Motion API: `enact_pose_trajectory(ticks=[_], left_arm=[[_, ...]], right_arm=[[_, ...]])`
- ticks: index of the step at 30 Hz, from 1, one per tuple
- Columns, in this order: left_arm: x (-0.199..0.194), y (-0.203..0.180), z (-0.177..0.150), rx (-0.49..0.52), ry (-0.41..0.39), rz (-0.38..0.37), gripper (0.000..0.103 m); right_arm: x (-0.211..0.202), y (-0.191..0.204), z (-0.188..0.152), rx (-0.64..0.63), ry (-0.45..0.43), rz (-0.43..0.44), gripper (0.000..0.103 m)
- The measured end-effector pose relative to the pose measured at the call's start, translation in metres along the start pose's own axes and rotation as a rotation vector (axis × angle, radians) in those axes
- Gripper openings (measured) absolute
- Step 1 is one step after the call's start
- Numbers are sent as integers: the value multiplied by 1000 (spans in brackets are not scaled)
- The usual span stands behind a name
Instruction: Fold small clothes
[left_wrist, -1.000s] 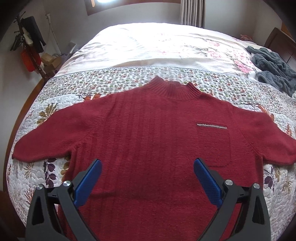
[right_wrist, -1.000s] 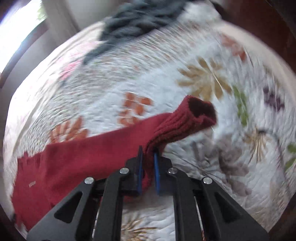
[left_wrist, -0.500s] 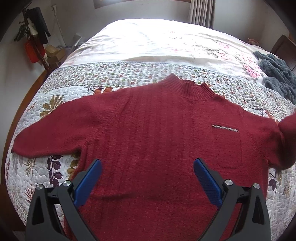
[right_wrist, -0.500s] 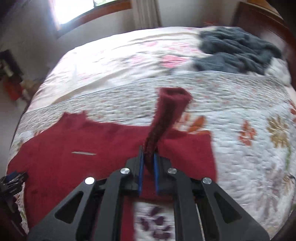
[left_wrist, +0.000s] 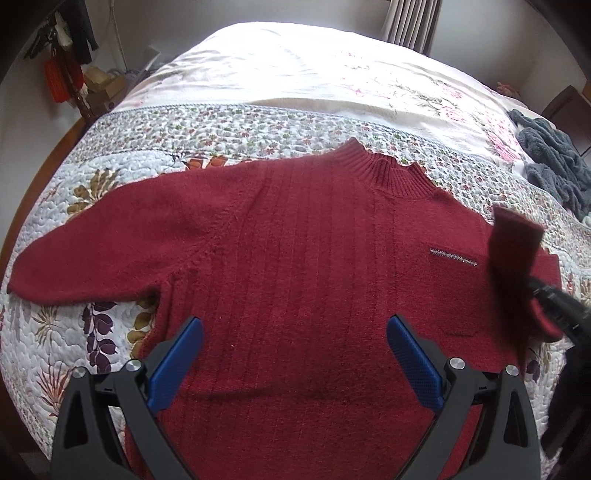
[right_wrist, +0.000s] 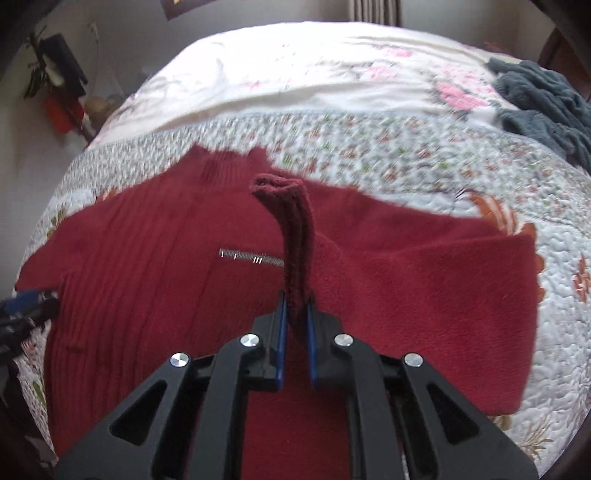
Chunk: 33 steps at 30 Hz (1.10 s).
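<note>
red sweater (left_wrist: 303, 258) lies flat on the quilt (left_wrist: 229, 129), chest pocket (left_wrist: 458, 295) flat. right gripper (right_wrist: 295, 314) is clamped on its sleeve cuff (right_wrist: 291, 229), raised over the body. left gripper (left_wrist: 294, 354) hovers above the hem, jaws wide apart.

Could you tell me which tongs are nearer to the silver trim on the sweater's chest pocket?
Right. The right tongs hold the sleeve cuff up right by the silver trim; the left tongs hover open over the sweater's lower middle, farther off.

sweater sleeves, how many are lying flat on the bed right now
1. The left sleeve lies flat, spread out on the quilt. The other sleeve is lifted, pinched in the right gripper and carried over the sweater front.
</note>
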<state>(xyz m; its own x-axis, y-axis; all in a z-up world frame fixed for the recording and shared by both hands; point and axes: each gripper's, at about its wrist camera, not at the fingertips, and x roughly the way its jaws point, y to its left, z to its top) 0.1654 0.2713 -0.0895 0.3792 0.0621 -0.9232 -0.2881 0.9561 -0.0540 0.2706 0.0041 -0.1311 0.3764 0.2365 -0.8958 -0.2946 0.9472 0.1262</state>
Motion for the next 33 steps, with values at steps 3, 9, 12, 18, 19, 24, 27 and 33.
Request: enact_pose_trajectory(ticks=[3, 9, 12, 18, 19, 24, 27, 33], left_arm=[[3, -1, 2, -15, 24, -41, 99], [13, -20, 9, -42, 111, -223, 99], [24, -39, 11, -48, 168, -306, 99], [65, -83, 12, -92, 320, -448, 93], [71, -89, 12, -101, 336, -468, 91], [105, -114, 16, -169, 411, -533, 83], [117, -125, 18, -172, 434, -525, 76], [115, -136, 24, -142, 410, -472, 26]], right_arm=[[16, 7, -9, -32, 38, -3, 13], [11, 10, -24, -29, 70, 175, 34], [-14, -3, -33, 24, 35, 238, 35], [-58, -59, -59, 185, -28, 238, 36], [-63, -67, -63, 205, -30, 234, 36], [-80, -97, -93, 268, -42, 207, 36], [-82, -106, -107, 283, -41, 178, 36], [-80, -119, -118, 300, -36, 143, 36]])
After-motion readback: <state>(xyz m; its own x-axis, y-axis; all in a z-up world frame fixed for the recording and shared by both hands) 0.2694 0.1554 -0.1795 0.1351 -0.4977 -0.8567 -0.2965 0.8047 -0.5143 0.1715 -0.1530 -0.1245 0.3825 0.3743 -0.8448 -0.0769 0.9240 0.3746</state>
